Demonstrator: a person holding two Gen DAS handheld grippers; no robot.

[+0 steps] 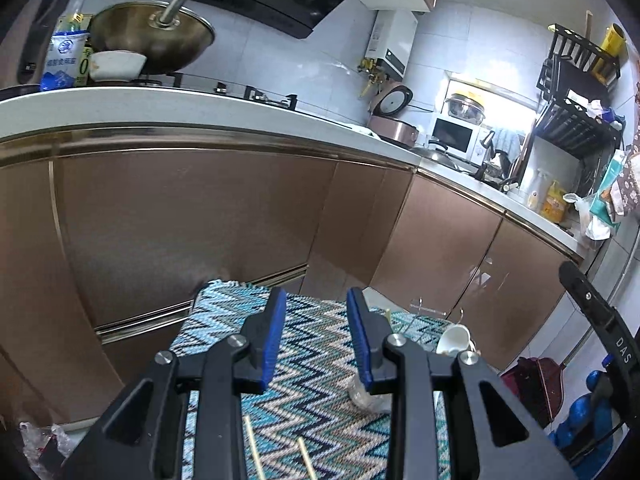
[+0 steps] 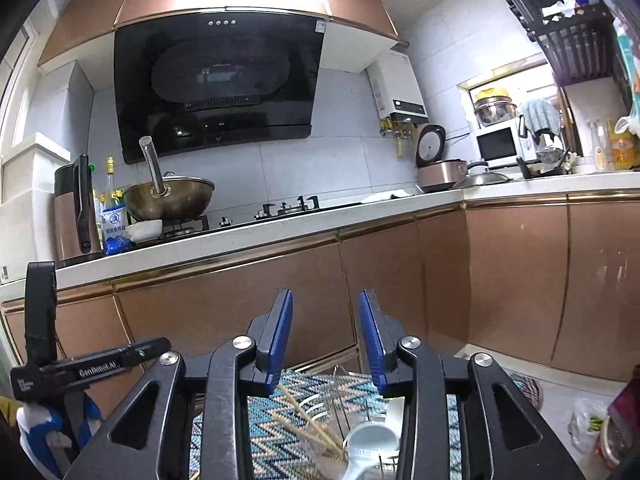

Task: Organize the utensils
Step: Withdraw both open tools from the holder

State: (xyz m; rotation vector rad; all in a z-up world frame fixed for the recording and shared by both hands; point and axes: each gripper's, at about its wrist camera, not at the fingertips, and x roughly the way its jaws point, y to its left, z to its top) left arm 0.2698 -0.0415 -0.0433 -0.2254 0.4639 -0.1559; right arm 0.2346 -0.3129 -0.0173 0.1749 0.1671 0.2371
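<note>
My left gripper (image 1: 316,332) is open and empty above a blue zigzag-patterned mat (image 1: 316,360). Two wooden chopsticks (image 1: 280,456) lie on the mat below it. A clear rack (image 1: 428,308) and a tipped white cup (image 1: 454,340) sit at the mat's far right. My right gripper (image 2: 326,336) is open and empty above the same mat (image 2: 288,416). Below it a bundle of wooden chopsticks (image 2: 308,428) leans in a clear wire holder (image 2: 340,404), beside a white cup (image 2: 372,444).
Copper cabinet doors (image 1: 180,232) stand close behind the mat. The white counter (image 2: 320,220) above holds a wok (image 2: 170,196), a hob, a kettle (image 2: 74,208) and a rice cooker (image 2: 438,172). The other gripper's handle (image 2: 40,340) shows at left.
</note>
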